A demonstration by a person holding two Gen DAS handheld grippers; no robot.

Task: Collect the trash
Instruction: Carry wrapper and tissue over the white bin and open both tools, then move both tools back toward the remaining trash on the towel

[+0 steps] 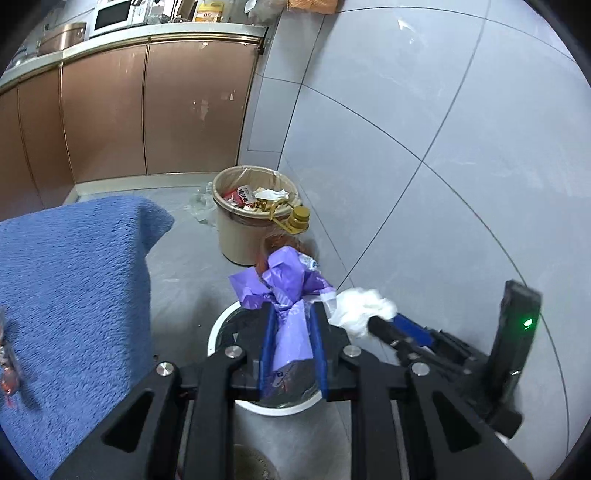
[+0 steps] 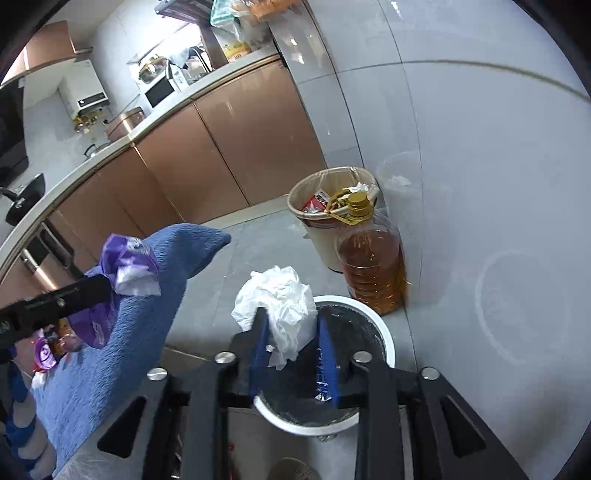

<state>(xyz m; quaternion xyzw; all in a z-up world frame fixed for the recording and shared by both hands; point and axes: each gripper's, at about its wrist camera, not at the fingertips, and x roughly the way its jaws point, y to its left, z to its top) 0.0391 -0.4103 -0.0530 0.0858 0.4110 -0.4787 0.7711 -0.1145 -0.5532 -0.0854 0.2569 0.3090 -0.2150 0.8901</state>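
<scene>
Trash is picked up but not binned: your left gripper (image 1: 291,332) clamps a purple wrapper (image 1: 286,280), your right gripper (image 2: 293,354) pinches a white tissue (image 2: 280,306), both above the white bin (image 2: 384,343).

Place: a home kitchen is shown.
Cabinets: copper-coloured base cabinets (image 2: 236,147) are fitted under a pale bench (image 1: 155,33).
Appliances: a white microwave (image 2: 159,90) is set on the bench; what may be a wall-mounted water heater (image 2: 85,92) is seen.
Cookware: a dark pan (image 2: 27,195) is stood there.
Floor: a full waste bin (image 1: 251,214) and an oil bottle (image 2: 373,266) are kept by grey tiled walls (image 1: 424,129).
</scene>
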